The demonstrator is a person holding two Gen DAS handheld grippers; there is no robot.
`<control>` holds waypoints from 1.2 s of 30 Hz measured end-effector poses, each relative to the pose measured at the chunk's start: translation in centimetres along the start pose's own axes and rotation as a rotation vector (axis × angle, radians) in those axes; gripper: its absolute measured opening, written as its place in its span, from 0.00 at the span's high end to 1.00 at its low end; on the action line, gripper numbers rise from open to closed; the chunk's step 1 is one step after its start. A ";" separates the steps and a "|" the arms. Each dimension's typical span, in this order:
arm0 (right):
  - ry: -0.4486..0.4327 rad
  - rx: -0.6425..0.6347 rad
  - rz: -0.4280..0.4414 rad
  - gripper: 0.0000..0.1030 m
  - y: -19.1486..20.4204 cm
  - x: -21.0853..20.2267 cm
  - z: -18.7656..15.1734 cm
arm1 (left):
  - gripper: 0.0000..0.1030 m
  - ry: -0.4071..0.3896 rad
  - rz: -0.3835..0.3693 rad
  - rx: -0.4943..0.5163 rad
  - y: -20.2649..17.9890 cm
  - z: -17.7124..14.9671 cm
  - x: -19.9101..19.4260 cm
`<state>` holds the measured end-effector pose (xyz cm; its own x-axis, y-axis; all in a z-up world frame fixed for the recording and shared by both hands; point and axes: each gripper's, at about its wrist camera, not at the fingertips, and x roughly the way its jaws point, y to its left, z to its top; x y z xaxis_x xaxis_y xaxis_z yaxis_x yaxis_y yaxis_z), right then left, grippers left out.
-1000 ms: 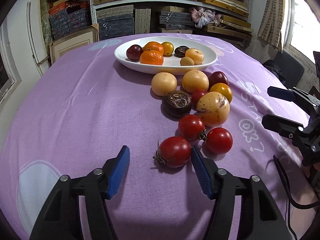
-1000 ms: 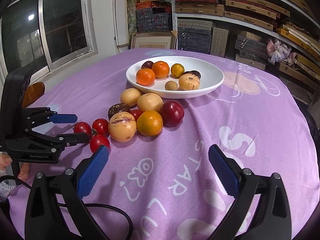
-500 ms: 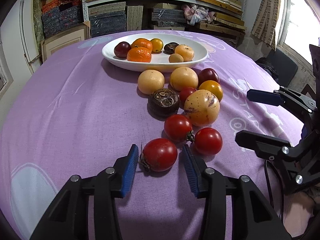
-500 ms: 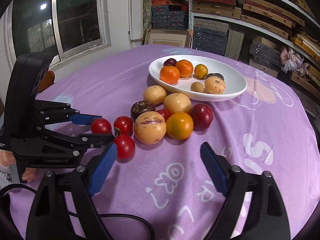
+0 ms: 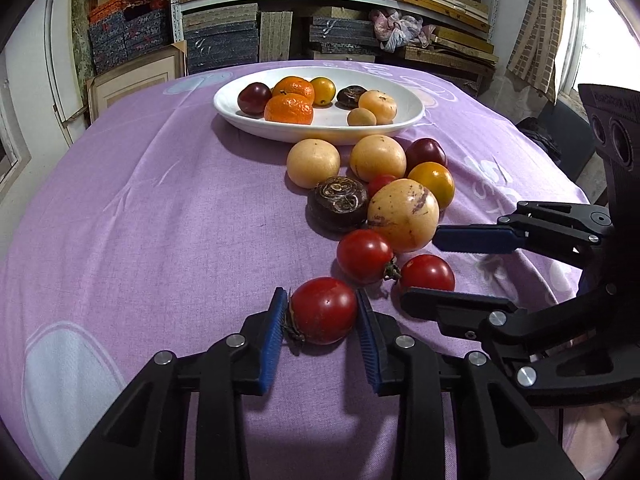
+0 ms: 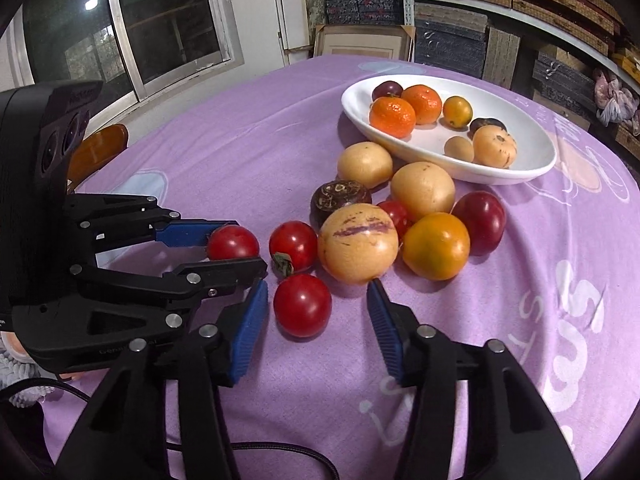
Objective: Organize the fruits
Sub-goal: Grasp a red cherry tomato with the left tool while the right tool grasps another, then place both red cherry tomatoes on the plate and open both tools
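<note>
Since a second ago the left tongs (image 5: 322,320) have just been closing and now clamp a tomato (image 5: 323,310) on the counter (image 5: 160,220). The right tongs (image 6: 316,312) have slid in, narrowing around another tomato (image 6: 302,305), pads apart from it, at 7 o'clock of the white dish (image 6: 532,168).

- Matt purple woven cloth (image 5: 160,220) covers the worktop.
- Glossy white oval ceramic-looking dish (image 5: 404,98), smooth.
- Smooth, shiny red tomato (image 5: 324,310) nearest the dish's front.
- Dimpled orange mandarin (image 5: 289,109) in the dish.
- Ribbed blue pads (image 5: 273,336) on matt black plastic gripper arms with metal rivets.
</note>
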<state>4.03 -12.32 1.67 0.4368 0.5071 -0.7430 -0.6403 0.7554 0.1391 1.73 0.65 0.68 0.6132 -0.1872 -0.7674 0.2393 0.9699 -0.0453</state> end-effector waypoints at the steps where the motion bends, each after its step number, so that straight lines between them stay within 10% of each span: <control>1: 0.013 0.007 0.017 0.73 -0.2 0.2 0.0 | 0.67 -0.001 -0.004 -0.004 0.1 0.0 0.0; 11: -0.080 0.066 0.018 0.73 -2.2 -3.2 0.5 | 0.68 -0.054 0.012 -0.037 0.8 1.1 -1.1; 19: -0.283 0.217 -0.116 0.73 -10.2 -9.2 5.8 | 0.68 -0.144 0.036 -0.045 2.0 10.2 -1.8; 36: -0.210 0.336 -0.146 0.71 -17.6 1.6 12.6 | 0.67 -0.066 0.055 -0.139 5.2 16.7 7.0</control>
<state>23.94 -19.54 6.27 0.6493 0.4318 -0.6260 -0.3357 0.9014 0.2735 19.84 1.75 5.78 0.6714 -0.1384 -0.7280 0.0999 0.9903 -0.0960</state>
